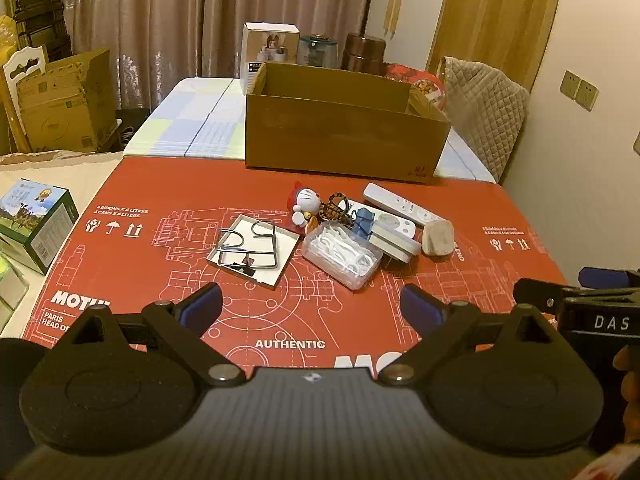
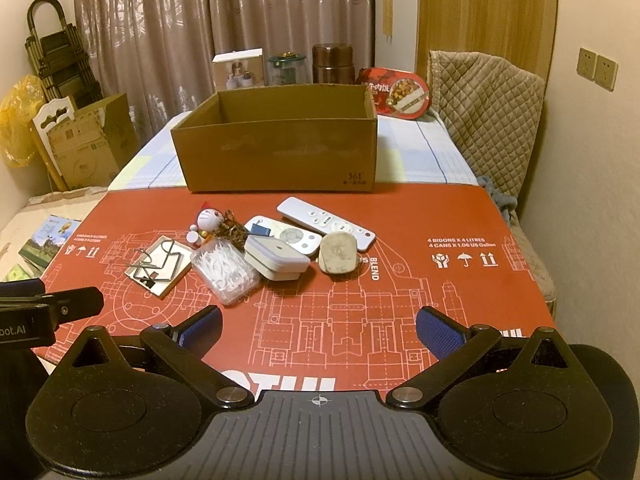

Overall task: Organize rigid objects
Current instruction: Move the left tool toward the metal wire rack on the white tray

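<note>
A heap of small objects lies mid-mat: a clear box of white floss picks (image 1: pixel 341 255) (image 2: pixel 224 271), a white square device (image 1: pixel 394 242) (image 2: pixel 275 259), a long white remote (image 1: pixel 401 205) (image 2: pixel 326 223), a beige stone-like block (image 1: pixel 438 237) (image 2: pixel 338 259), a cat figurine (image 1: pixel 306 204) (image 2: pixel 207 220) and a wire puzzle on a white card (image 1: pixel 253 249) (image 2: pixel 158 265). An open cardboard box (image 1: pixel 344 120) (image 2: pixel 280 136) stands behind them. My left gripper (image 1: pixel 310 308) and right gripper (image 2: pixel 318 326) hover open near the mat's front, nothing between their fingers.
The red printed mat (image 1: pixel 280 332) (image 2: pixel 400 280) covers the table. Jars, a white carton (image 1: pixel 270 46) and a red food tray (image 2: pixel 396 94) stand behind the box. A green box (image 1: pixel 36 222) lies at the left; a padded chair (image 2: pixel 488 112) at the right.
</note>
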{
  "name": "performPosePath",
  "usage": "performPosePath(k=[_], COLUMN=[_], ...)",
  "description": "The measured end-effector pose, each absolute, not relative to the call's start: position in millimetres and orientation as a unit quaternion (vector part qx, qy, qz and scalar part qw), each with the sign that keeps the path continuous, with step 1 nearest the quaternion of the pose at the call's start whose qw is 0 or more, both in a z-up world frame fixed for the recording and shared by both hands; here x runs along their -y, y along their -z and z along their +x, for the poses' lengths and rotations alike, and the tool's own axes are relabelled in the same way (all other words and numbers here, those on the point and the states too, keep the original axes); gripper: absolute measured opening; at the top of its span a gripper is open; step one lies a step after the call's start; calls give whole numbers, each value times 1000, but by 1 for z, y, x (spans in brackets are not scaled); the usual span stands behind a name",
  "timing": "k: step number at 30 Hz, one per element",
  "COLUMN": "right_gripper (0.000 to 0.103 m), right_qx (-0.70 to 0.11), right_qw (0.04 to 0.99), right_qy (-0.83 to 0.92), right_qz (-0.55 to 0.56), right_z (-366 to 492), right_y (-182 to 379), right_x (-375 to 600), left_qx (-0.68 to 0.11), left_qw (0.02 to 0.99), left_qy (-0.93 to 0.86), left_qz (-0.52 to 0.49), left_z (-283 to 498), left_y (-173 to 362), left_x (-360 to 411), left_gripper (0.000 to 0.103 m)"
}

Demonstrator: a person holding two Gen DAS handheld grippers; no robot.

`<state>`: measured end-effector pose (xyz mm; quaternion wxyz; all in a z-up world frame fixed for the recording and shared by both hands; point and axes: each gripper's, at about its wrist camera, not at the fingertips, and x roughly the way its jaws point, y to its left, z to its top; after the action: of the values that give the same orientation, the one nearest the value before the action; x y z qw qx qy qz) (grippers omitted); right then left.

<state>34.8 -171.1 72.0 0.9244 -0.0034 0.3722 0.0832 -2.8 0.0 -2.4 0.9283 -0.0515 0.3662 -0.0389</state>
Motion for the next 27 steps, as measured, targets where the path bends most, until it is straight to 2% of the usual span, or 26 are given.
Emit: performPosePath(k=[27], right_gripper=[101], right_qx=[-372], right_qw=[924], right_qy=[-84], right_qz=[-4], right_z=[35], right_y=[-70], right_x=[169], left_qx=[-369], left_qw=[927], left_qy=[39], left_qz=[-50], left_z=[-3], left_y=[3], left_x=[2], left_gripper=[94])
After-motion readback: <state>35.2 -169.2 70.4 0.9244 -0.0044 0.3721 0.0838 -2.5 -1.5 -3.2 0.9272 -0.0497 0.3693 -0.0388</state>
